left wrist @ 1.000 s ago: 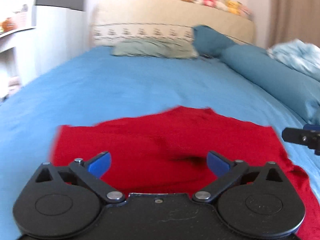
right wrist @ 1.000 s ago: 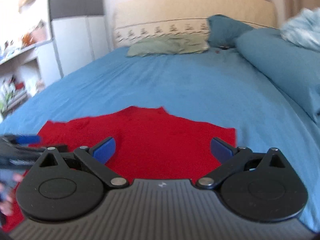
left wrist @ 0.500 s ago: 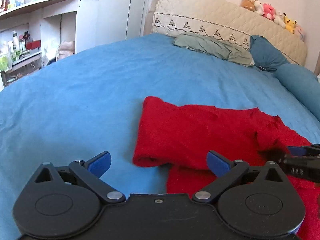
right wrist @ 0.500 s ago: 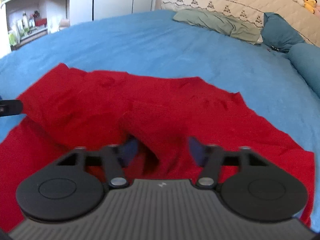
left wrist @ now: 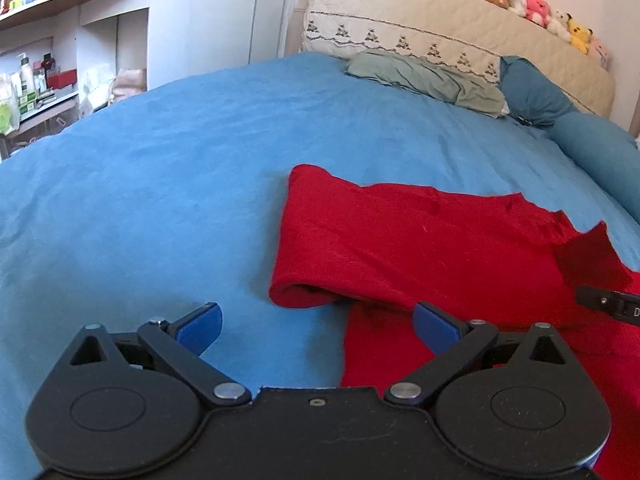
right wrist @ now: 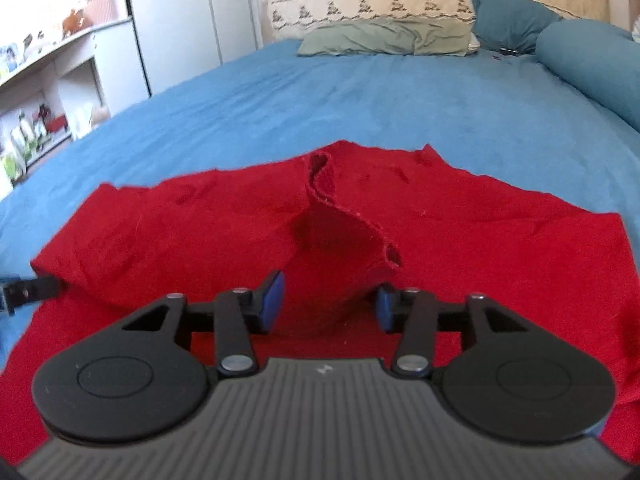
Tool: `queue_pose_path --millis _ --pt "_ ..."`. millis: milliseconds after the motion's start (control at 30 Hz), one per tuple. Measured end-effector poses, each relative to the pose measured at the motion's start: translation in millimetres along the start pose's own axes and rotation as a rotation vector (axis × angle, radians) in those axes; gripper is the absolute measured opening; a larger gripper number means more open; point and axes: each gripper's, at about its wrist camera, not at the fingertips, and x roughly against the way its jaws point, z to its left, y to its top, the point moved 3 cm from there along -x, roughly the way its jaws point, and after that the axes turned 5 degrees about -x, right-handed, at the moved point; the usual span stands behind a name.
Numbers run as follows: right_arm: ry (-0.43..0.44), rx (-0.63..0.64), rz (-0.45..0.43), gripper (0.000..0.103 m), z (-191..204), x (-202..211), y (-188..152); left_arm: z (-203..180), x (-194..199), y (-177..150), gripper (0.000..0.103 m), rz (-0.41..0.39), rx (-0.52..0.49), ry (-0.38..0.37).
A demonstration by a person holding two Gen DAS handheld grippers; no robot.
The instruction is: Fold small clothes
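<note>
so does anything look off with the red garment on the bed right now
Yes: the red garment isn't lying flat. A ridge of cloth stands up at its middle, between the right tongs, whose jaws have just been opening. The rolled edge looks untidy.

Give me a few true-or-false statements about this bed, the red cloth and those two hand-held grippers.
1. The red garment lies on a blue bedsheet. True.
2. The left hand-held gripper is clamped on the garment. False: its jaws stand wide open with nothing between the pads.
3. A raised fold of red cloth stands between the pads of the right hand-held gripper. True.
4. The green pillow lies on the red garment. False: it lies far off, by the headboard.
5. Plush toys sit along the top of the headboard. True.
</note>
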Motion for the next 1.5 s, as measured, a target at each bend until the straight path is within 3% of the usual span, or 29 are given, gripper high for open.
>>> queue_pose_path --millis 233,267,367,533,700,800,933,1133,1233,1300,1433,1467,1500 --pt "-0.028 -0.018 -0.021 0.060 -9.2 1.8 4.2 2.8 -6.5 -1.9 0.103 0.007 0.004 0.014" --pt "-0.018 -0.013 -0.011 0.054 -9.5 0.6 5.1 1.5 -6.6 -1.9 0.103 0.010 -0.003 0.013" --pt "0.004 0.033 0.014 0.022 -5.6 0.2 7.5 -2.5 -6.5 -1.9 0.103 0.007 -0.015 0.006" --pt "-0.045 0.083 -0.047 0.021 -4.8 19.2 34.7 -8.4 -12.4 -2.3 0.102 0.007 -0.026 0.015" --pt "-0.178 0.037 -0.128 0.021 -46.8 55.5 62.3 -11.8 -16.5 -3.5 0.101 0.005 -0.051 0.042" --pt "-0.258 0.002 -0.104 0.021 -81.5 60.2 54.0 -10.7 -20.5 -4.9 0.100 0.015 -0.048 0.070" --pt "-0.253 -0.090 -0.038 0.021 -112.4 49.8 29.1 -11.0 -23.7 -7.6 0.100 0.021 -0.072 0.116" --pt "-0.307 -0.175 -0.081 0.021 -134.3 56.1 17.8 -5.2 -26.1 -9.7 0.102 0.029 -0.052 0.155" --pt "-0.294 -0.138 -0.007 0.024 -140.4 45.8 6.5 -7.2 -22.9 -10.6 0.102 0.023 -0.067 0.171" --pt "-0.298 -0.115 -0.025 0.038 -140.8 51.2 3.1 -5.4 -19.3 -9.9 0.102 0.030 -0.072 0.180" --pt "-0.343 -0.139 -0.035 0.043 -158.2 70.5 0.6 0.6 -12.7 -9.5 0.102 0.049 -0.077 0.213" --pt "-0.350 -0.134 -0.038 0.051 -159.9 77.5 -3.3 0.0 -8.2 -8.7 0.101 0.051 -0.083 0.223" --pt "-0.349 -0.126 -0.048 0.065 -161.2 84.0 -4.6 -2.1 -0.9 -6.7 0.100 0.041 -0.089 0.231"
